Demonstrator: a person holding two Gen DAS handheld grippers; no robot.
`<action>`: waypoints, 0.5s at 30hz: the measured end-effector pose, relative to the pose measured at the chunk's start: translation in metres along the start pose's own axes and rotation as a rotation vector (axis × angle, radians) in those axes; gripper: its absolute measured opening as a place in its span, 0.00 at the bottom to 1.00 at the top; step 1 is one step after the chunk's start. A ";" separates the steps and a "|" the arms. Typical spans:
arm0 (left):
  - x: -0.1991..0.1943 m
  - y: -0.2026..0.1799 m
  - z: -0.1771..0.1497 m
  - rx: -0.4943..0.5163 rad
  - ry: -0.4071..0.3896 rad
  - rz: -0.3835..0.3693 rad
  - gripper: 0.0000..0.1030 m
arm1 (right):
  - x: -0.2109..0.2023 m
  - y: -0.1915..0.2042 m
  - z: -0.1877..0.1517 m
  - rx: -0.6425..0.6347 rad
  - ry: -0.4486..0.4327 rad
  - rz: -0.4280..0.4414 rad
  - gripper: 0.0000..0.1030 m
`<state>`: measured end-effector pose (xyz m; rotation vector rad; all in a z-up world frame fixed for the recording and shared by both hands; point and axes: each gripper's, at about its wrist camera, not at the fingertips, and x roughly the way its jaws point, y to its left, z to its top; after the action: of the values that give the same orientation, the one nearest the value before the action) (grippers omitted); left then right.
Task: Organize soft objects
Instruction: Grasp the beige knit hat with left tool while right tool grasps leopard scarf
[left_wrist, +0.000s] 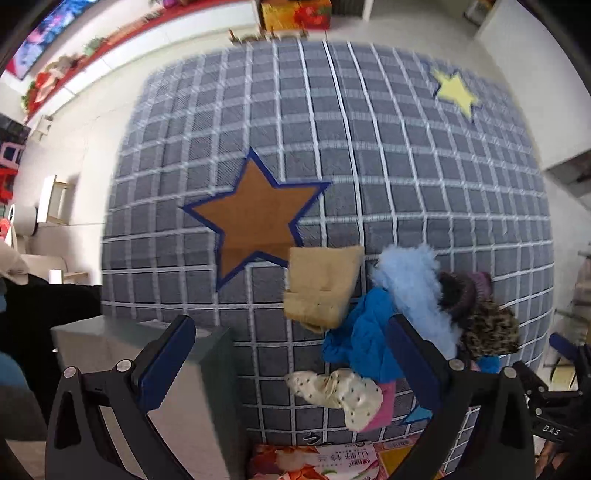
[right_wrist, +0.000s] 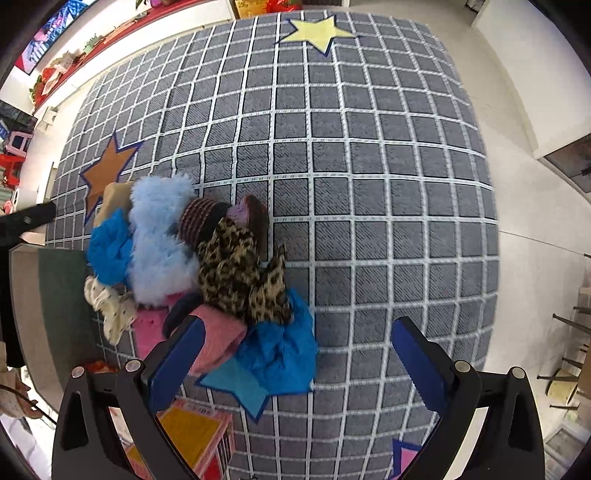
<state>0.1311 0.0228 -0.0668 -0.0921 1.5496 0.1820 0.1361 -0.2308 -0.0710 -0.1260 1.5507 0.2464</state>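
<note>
Soft objects (right_wrist: 192, 266): heaped on checked rug (right_wrist: 369, 184), at 9 o'clock.
Left gripper (left_wrist: 291, 343): jaws wide apart, holding nothing.
Right gripper (right_wrist: 295, 347): jaws wide apart, holding nothing.

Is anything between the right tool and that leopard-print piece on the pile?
Nothing visible blocks it. The right tool hangs open above the pile, and the leopard-print piece lies on top, uncovered. A pink cloth and a blue cloth lie nearer the tool, but lower, beside and under it.
</note>
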 end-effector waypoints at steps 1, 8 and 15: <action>0.007 -0.004 0.003 0.009 0.016 0.004 1.00 | 0.004 0.000 0.003 0.000 0.002 0.002 0.99; 0.058 -0.016 0.023 0.026 0.119 0.060 1.00 | 0.049 0.011 0.025 0.006 0.040 0.051 0.99; 0.080 -0.015 0.027 0.039 0.175 0.084 1.00 | 0.081 0.015 0.026 -0.011 0.082 0.058 0.99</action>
<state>0.1617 0.0170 -0.1466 -0.0125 1.7320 0.2149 0.1581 -0.2040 -0.1496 -0.1013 1.6365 0.2991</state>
